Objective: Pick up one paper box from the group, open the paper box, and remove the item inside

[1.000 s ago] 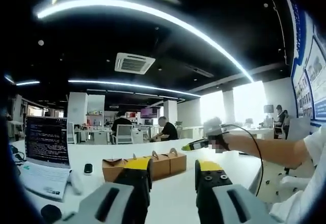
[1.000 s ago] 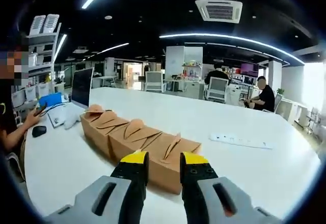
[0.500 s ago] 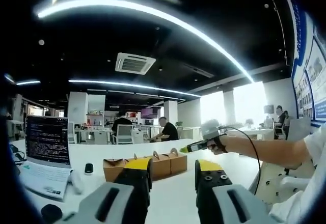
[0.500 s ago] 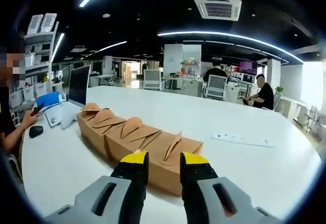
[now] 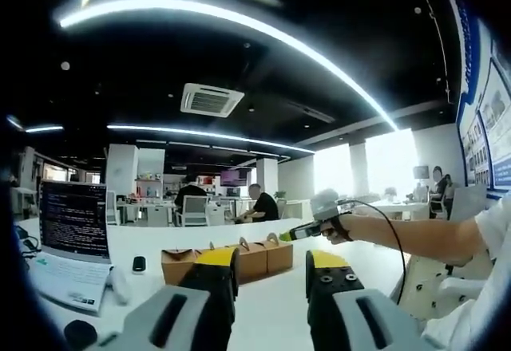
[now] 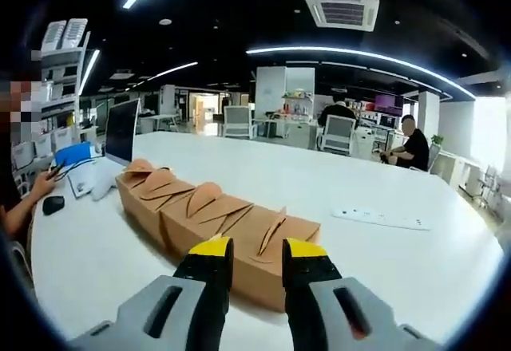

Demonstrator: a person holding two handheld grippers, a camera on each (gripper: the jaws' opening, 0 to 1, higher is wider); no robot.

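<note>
- Paper boxes (image 6: 215, 219) sitting in a row on the white desk (image 6: 383, 263).
- Right gripper (image 6: 255, 255) hovering just before the nearest box, jaws apart, empty.
- Left gripper (image 5: 271, 267) hanging released, well back; laptop (image 5: 72, 223) sitting beside.

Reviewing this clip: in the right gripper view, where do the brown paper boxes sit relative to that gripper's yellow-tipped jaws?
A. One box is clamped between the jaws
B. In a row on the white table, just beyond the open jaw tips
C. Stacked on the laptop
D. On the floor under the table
B: the paper boxes lie in a row on the white table just past the right gripper, whose jaws stand apart with nothing between them.
</note>
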